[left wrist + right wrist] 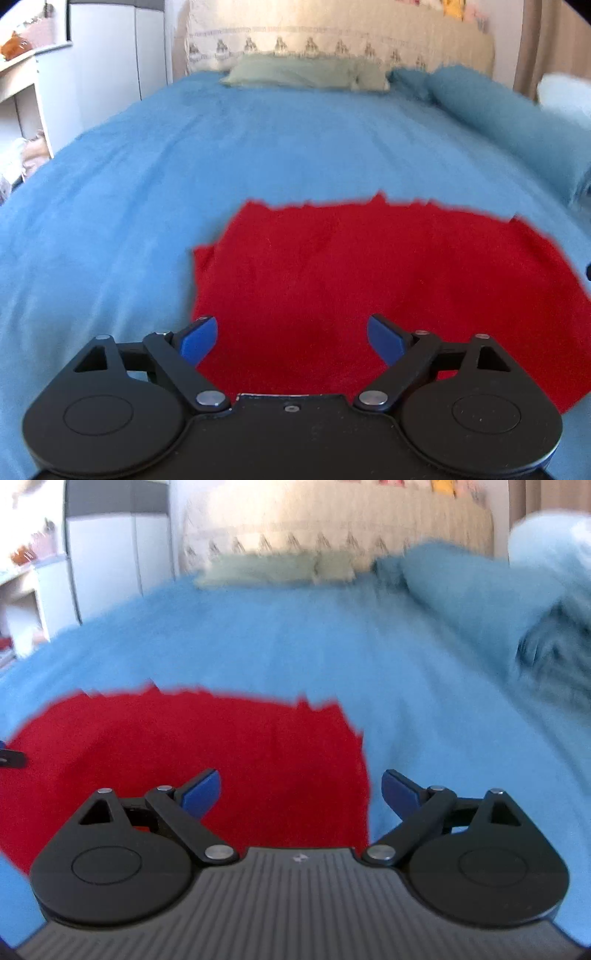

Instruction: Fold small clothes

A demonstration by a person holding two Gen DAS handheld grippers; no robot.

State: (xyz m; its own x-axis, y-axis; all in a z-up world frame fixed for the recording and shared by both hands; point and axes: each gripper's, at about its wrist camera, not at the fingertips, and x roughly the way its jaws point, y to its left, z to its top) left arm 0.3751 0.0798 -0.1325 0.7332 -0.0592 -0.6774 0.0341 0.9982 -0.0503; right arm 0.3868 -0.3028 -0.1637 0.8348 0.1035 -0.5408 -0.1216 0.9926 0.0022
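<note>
A red garment lies flat on the blue bedspread. My left gripper is open and empty, above the garment's near left part. In the right wrist view the same red garment fills the lower left. My right gripper is open and empty, over the garment's right edge, with one blue finger over red cloth and the other over the bedspread. A tip of the left gripper shows at that view's left edge.
A pale green pillow and a blue bolster lie at the head of the bed by a cream headboard. A white wardrobe and shelves stand to the left. Folded blue bedding is piled at the right.
</note>
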